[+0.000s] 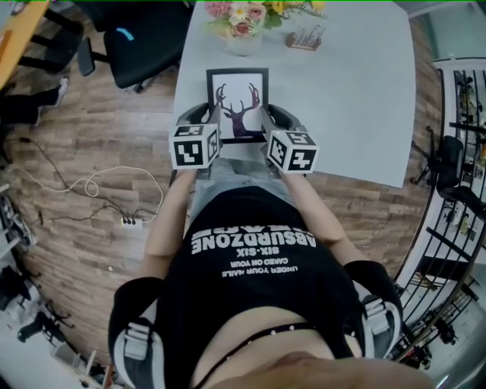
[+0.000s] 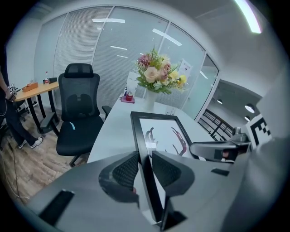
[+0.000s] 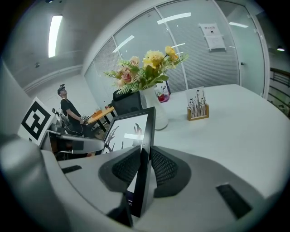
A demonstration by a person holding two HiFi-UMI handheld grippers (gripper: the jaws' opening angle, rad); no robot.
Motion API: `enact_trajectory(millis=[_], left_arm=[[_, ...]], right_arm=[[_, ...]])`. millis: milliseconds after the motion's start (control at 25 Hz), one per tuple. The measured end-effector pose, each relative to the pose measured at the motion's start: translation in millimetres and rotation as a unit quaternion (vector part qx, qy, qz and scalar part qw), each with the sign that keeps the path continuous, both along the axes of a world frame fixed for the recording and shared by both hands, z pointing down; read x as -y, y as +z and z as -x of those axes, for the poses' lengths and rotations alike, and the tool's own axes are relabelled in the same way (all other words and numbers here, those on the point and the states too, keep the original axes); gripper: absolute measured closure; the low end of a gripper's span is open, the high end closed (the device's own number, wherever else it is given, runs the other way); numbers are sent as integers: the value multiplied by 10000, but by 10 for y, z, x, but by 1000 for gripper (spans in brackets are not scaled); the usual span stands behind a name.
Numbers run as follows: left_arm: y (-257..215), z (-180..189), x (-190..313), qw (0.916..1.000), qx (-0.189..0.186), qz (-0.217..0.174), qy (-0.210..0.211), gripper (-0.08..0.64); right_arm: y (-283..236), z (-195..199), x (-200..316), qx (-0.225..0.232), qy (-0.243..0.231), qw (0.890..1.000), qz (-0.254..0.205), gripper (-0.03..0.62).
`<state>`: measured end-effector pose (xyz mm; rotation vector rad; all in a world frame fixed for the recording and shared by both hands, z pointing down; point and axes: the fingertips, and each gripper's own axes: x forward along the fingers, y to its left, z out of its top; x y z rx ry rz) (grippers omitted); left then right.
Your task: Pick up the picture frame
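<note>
Worktop (image 1: 357,91): a white surface that carries all the smaller items; a black office chair (image 1: 144,38) stands at its far left corner.

Picture frame (image 1: 238,102): black, with a deer-head print. It lies in front of the person, over the near part of the worktop. Its long axis runs away from the person, and its far end is tilted upward. It appears to be held clear of the surface, though no view shows the gap plainly.

Left tongs (image 2: 145,170) and right tongs (image 3: 145,170): each is closed on one long side of the frame, the ribbed pads pressing the moulding front and back. The frame thus lies between the two tongs, and neither hand is nearer. Any further lift depends on both rising together, so that the frame does not twist.

Vase (image 1: 243,44): white, beyond the frame's far end and well apart from it. It holds pink and yellow flowers (image 1: 243,14).

Wooden holder (image 1: 305,38): just right of the vase. It holds thin upright sticks, of a kind too small to tell.
</note>
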<state>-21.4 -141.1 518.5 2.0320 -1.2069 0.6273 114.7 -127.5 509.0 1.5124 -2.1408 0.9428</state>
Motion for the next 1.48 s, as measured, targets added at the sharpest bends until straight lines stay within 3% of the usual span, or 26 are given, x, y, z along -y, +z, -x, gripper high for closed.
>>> enact_trajectory(millis=[560,1480], left_arm=[[-558,-43,-19,9988,-259,-417,89,466],[-732,-161,-195,9975,-237,-574,331,469]], right_arm=[[-549,-61,-86,48,124,9977,-659,505],[-646,-176,-306,151,282,9972,-679,505]])
